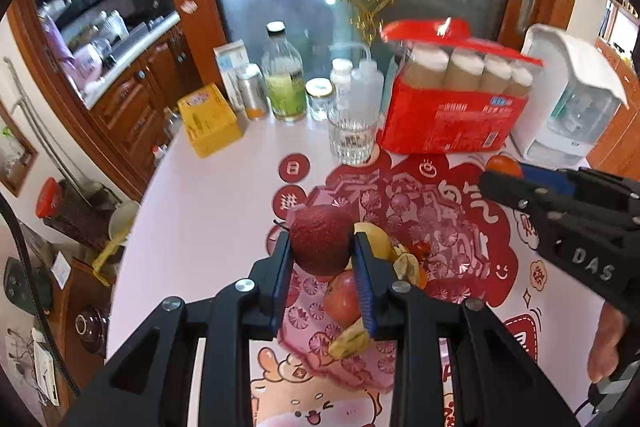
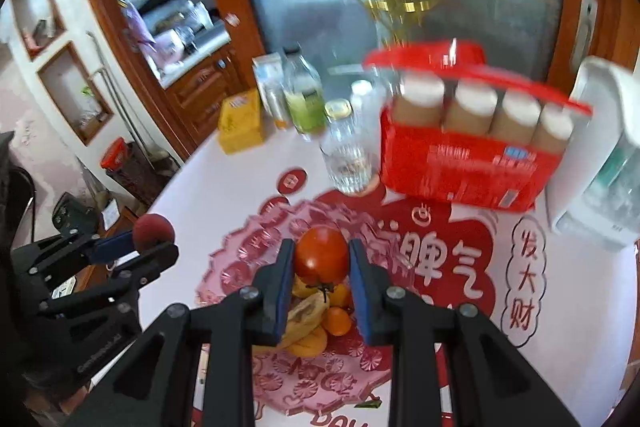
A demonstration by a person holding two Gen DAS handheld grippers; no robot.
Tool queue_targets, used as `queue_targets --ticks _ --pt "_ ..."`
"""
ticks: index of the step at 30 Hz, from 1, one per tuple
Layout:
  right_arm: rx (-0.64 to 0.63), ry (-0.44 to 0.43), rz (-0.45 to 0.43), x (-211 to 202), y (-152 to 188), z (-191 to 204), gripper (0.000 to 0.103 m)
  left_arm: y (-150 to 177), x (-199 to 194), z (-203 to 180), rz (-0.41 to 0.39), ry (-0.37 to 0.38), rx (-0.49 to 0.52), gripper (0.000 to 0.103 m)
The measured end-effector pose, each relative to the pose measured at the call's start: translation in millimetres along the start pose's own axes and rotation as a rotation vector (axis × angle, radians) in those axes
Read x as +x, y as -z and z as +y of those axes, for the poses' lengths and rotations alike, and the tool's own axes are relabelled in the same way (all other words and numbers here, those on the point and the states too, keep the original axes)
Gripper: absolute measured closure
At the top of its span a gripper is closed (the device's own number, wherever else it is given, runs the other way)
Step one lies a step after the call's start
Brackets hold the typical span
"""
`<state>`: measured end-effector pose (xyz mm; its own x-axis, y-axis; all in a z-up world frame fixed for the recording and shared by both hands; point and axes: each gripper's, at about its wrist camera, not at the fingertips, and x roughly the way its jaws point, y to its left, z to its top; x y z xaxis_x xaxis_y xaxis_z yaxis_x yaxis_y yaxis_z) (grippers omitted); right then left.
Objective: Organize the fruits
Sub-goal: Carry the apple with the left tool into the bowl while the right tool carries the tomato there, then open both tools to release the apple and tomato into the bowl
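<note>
Holding a dark red apple (image 1: 320, 241) clamped in my left gripper (image 1: 321, 255), above the pink fruit plate (image 1: 308, 315). Right gripper (image 2: 321, 259) is closed on a tomato (image 2: 323, 254), over the bananas (image 2: 304, 315) and oranges (image 2: 337, 321) left on that plate, near the water glass (image 2: 348, 163).

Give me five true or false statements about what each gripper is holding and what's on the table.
1. The left gripper is shut on a dark red apple. True.
2. The right gripper is empty. False: it is shut on a tomato.
3. Bananas lie on the pink fruit plate. True.
4. The drinking glass lies on its side. False: it stands upright.
5. The red carton holds blue cans. False: it holds white-capped bottles.
</note>
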<state>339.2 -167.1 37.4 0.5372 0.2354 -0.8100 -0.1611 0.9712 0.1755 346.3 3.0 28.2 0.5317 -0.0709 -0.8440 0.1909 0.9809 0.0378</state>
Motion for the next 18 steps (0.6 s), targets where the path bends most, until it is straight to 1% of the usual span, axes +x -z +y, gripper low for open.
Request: queue_targets --ticks 5,9,13,18 --pt "0.007 0.025 0.093 54.3 11.6 -10.5 0.076 1.9 59.3 -2.5 0.092 0.036 -0.013 0.075" --pt "0.011 0.036 0.145 86.4 20.0 -15.2 0.076 7.0 104.3 -6.0 0.165 0.076 -0.029 0.075" --pt "0.019 0.044 0.185 113.2 25.4 -22.0 0.076 15.1 134.3 -10.4 0.207 0.087 -0.020 0.075" --pt "0.020 0.052 0.218 136.4 30.6 -29.6 0.076 16.9 157.2 -11.2 0.232 0.107 -0.023 0.075"
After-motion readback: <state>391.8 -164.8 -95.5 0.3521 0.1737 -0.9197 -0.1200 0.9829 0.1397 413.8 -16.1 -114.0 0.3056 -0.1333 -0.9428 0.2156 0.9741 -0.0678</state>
